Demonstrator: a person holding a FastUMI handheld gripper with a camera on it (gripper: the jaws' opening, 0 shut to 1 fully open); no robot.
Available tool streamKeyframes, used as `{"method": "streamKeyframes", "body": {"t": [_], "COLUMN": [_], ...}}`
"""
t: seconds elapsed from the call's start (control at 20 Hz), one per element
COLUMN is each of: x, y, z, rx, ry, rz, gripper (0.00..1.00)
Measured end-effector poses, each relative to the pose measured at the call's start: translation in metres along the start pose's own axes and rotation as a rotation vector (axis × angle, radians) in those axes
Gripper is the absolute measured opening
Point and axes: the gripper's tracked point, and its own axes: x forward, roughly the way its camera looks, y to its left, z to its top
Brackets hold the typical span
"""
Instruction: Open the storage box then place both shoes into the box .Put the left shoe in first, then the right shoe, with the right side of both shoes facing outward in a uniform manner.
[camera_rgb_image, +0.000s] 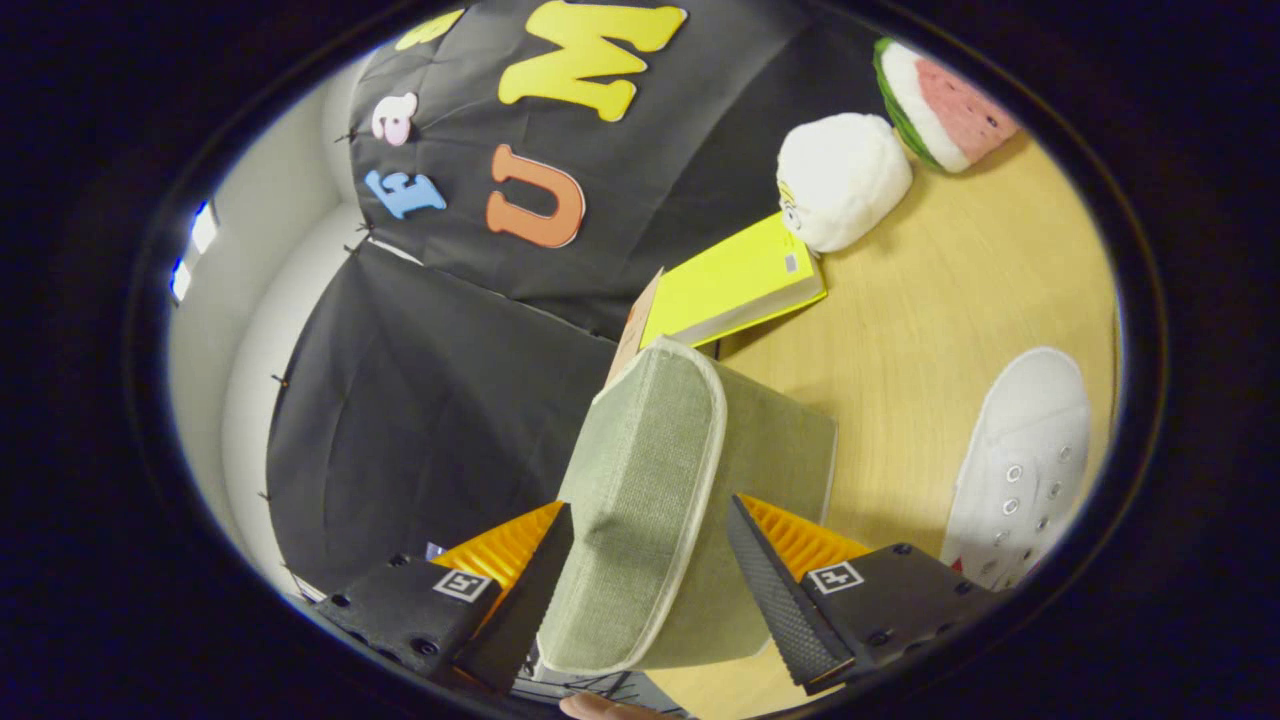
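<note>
The storage box's sage-green fabric lid (640, 470), edged with pale piping, stands raised and tilted between my fingers. My gripper (650, 510) is shut on the lid, one finger pressing on each side of it. More green fabric of the box (785, 440) shows behind the lid's piped edge. A white lace-up shoe (1030, 460) lies on the wooden table (930, 320), beyond and to the right of the right finger. The box's inside is hidden by the lid.
A yellow book (735, 285) lies on the table just past the lid. A white plush toy (840, 180) and a watermelon-slice plush (945, 100) sit farther back. A person's fingertip (600, 708) shows below the lid.
</note>
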Motion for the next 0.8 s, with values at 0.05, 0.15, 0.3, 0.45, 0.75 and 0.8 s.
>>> {"method": "streamKeyframes", "body": {"t": [0.05, 0.15, 0.3, 0.45, 0.75, 0.8], "x": [0.003, 0.005, 0.007, 0.009, -0.001, -0.005], "y": [0.001, 0.007, 0.006, 0.008, 0.011, 0.012], "z": [0.001, -0.002, -0.003, -0.002, -0.002, -0.001], "rx": [0.033, 0.103, 0.141, 0.126, 0.101, 0.098], "ry": [0.008, 0.047, 0.060, 0.058, 0.045, 0.033], "rz": [0.026, 0.084, 0.098, 0.097, 0.072, 0.068], "gripper": [0.99, 0.98, 0.92, 0.76, 0.64, 0.62]}}
